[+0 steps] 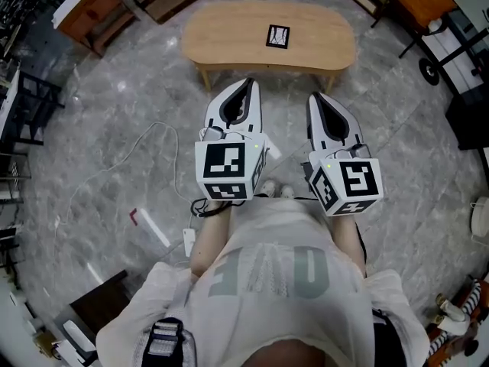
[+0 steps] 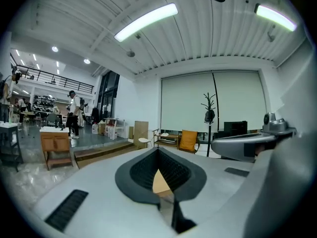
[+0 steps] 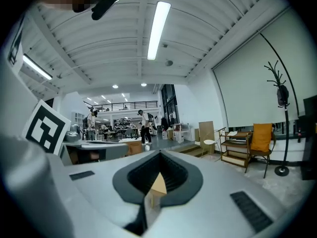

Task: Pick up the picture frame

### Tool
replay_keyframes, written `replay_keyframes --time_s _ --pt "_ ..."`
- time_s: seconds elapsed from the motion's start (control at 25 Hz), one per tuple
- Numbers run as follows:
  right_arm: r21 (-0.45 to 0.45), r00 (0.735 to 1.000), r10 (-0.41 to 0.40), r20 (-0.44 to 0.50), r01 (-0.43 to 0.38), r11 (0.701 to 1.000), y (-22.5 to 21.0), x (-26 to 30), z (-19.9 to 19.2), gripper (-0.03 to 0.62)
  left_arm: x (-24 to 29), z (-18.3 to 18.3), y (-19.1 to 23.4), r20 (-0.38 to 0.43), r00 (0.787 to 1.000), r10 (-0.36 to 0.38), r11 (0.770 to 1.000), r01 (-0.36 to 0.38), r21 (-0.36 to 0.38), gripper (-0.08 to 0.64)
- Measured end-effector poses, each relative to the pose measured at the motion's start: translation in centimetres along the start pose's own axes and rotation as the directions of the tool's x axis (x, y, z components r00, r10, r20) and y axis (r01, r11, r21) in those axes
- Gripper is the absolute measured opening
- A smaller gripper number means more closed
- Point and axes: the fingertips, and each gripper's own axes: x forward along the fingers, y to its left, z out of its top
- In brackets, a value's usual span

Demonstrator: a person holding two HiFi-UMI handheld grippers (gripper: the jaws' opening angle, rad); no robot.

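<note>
The picture frame (image 1: 277, 37), small, black-edged with a white picture, lies flat on the oval wooden table (image 1: 229, 33) at the top of the head view. Both grippers are held close to the person's body, side by side, short of the table's near edge. The left gripper (image 1: 247, 83) has its jaws shut with nothing between them; the same goes for the right gripper (image 1: 314, 97). In each gripper view only a sliver of the table (image 2: 161, 182) (image 3: 158, 185) shows through the joined jaws, whether of the left gripper (image 2: 158, 150) or the right gripper (image 3: 159, 155). Neither gripper view shows the frame.
Grey marble floor surrounds the table. A white cable (image 1: 114, 167) trails across the floor at left. A wooden cabinet (image 1: 92, 10) and a black rack (image 1: 23, 105) stand at left, a wheeled cart (image 1: 451, 44) at right. A coat stand (image 2: 209, 115), a yellow chair (image 2: 188, 140) and a distant person (image 2: 73, 113) are beyond.
</note>
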Motion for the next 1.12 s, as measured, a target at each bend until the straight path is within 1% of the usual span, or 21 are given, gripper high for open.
replay_keyframes --time_s 0.12,0.2,0.32,0.44,0.6,0.88,1.12 --pt "-0.014 1.0 -0.009 0.006 0.009 1.0 0.8 0.4 -0.2 0.004 -0.2 -0.3 1.3 0.012 1.0 -0.007 1.0 0.007 -0.021 0.009" --pt "-0.03 1.0 -0.027 0.005 0.027 0.999 1.0 0.5 -0.6 0.004 0.0 -0.4 2.2 0.025 1.0 -0.012 0.999 0.013 -0.035 0.009" --pt "-0.046 0.998 -0.055 -0.004 0.055 0.997 1.0 0.4 -1.3 0.003 0.5 -0.8 3.4 0.024 1.0 -0.013 0.999 0.014 -0.045 0.009" --pt "-0.048 0.997 -0.073 0.005 0.073 0.996 0.2 1.0 -1.2 0.005 1.2 -0.6 4.1 0.034 0.999 -0.012 0.999 0.013 -0.042 0.009" --pt "-0.051 0.996 -0.079 0.044 0.081 0.995 -1.4 2.0 -0.5 0.004 2.4 0.2 4.4 0.067 0.998 -0.005 0.999 0.007 -0.034 0.009" --pt "-0.043 0.994 -0.068 0.089 0.072 0.996 -4.6 7.6 0.0 0.004 7.1 1.1 5.7 0.089 0.996 0.01 1.0 -0.012 0.02 0.009" --pt "-0.023 0.994 -0.077 0.079 0.079 0.997 -8.6 13.1 0.8 0.005 12.9 2.6 6.3 0.081 0.997 0.018 0.999 -0.021 0.044 0.009"
